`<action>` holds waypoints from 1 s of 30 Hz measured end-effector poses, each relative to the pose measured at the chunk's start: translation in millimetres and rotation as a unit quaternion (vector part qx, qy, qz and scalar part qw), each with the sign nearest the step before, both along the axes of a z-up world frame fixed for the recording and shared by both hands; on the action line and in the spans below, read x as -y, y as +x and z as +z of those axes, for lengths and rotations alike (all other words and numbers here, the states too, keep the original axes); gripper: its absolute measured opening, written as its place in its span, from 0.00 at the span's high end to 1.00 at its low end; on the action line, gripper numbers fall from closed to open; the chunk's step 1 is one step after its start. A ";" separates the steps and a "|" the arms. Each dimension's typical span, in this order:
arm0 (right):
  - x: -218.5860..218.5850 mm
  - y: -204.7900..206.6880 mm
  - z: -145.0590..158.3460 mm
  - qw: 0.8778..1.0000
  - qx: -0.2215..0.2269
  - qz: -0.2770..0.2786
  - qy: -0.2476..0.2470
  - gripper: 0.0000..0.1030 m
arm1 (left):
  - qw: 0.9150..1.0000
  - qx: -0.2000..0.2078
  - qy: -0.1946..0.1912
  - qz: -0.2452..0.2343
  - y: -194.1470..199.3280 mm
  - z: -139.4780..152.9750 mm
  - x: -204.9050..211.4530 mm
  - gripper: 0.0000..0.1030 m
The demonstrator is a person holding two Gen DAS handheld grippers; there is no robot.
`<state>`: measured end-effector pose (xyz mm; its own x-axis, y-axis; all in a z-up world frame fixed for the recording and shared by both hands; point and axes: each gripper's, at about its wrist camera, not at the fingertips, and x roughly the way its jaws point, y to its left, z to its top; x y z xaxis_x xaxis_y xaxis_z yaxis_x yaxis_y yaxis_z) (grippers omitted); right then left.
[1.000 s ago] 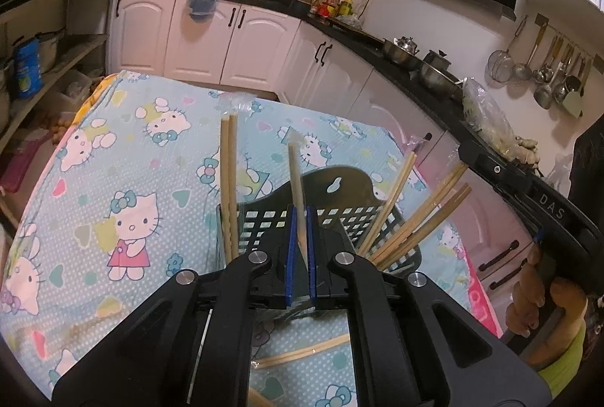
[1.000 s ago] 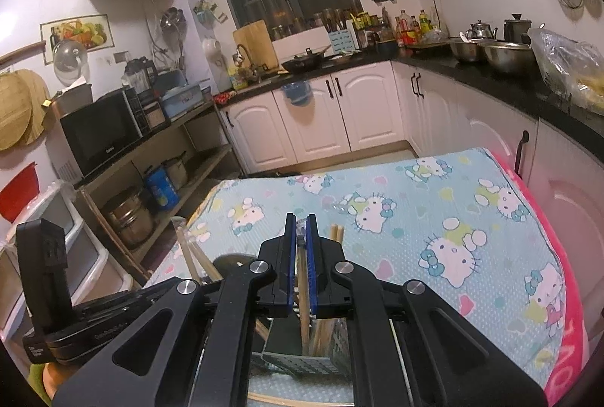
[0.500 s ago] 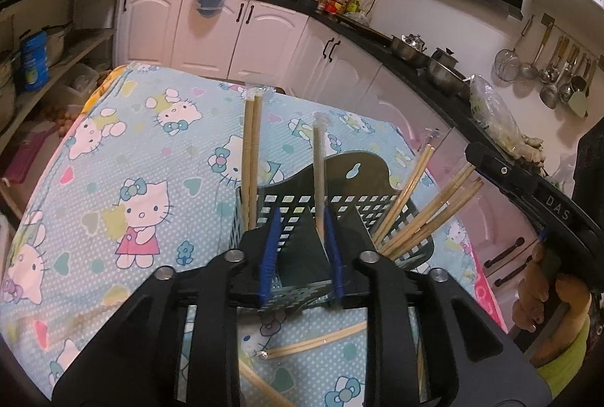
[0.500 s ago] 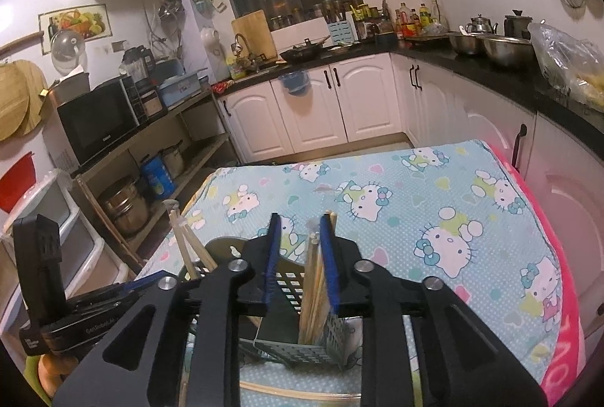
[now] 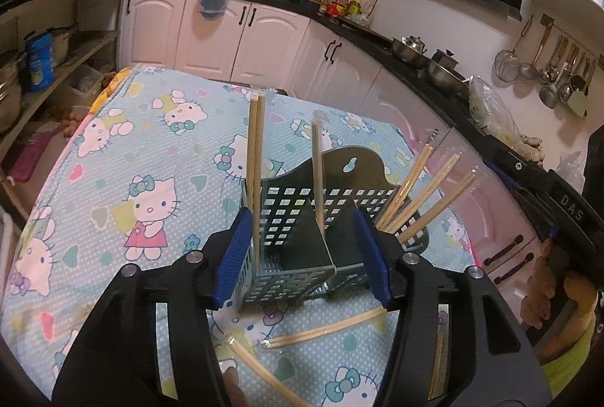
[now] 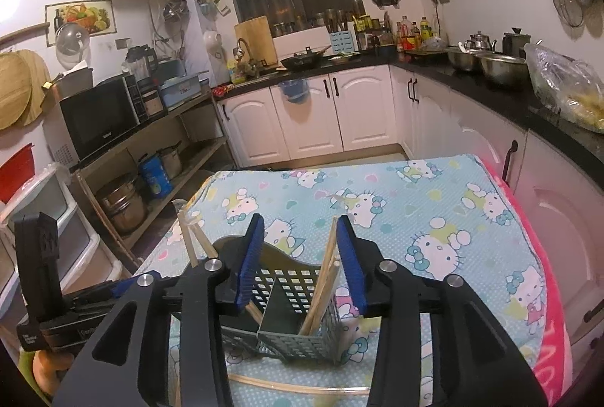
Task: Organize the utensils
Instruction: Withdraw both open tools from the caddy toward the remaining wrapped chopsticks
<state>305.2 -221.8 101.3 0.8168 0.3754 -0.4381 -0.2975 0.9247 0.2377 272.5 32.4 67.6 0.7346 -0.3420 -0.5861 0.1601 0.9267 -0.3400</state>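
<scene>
A grey perforated utensil caddy [image 5: 298, 237] stands on the Hello Kitty tablecloth [image 5: 124, 158]. Wrapped wooden chopstick pairs stand in it: one pair at the left corner [image 5: 256, 158], one in the middle [image 5: 318, 169], several leaning right [image 5: 426, 195]. My left gripper [image 5: 302, 252] is open just above the caddy, holding nothing. In the right wrist view my right gripper [image 6: 300, 263] is open over the caddy [image 6: 298, 305], with a chopstick pair [image 6: 326, 278] standing in the compartment between the fingers. Loose pairs lie on the cloth in front of the caddy [image 5: 324, 326].
More loose chopsticks lie near the table's front edge [image 6: 294, 386]. White cabinets [image 6: 339, 112] and a black counter with steel bowls [image 6: 498, 65] surround the table. Shelves with a microwave [image 6: 98, 116] stand to the left. The other gripper shows at lower left [image 6: 41, 297].
Both grippers were shut on chopstick pairs over the caddy. Both have opened wide and let go; the pairs now stand in the caddy.
</scene>
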 end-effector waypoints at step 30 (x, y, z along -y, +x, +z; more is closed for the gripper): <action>13.3 -81.1 -11.5 1.000 -0.007 0.007 -0.014 0.34 | 1.000 0.010 -0.018 0.009 -58.8 6.2 -4.5 0.11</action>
<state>224.2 -235.1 89.8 0.8056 0.3738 -0.4596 -0.3063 0.9269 0.2169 213.7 36.8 73.7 0.7517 -0.3491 -0.5595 0.1506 0.9169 -0.3697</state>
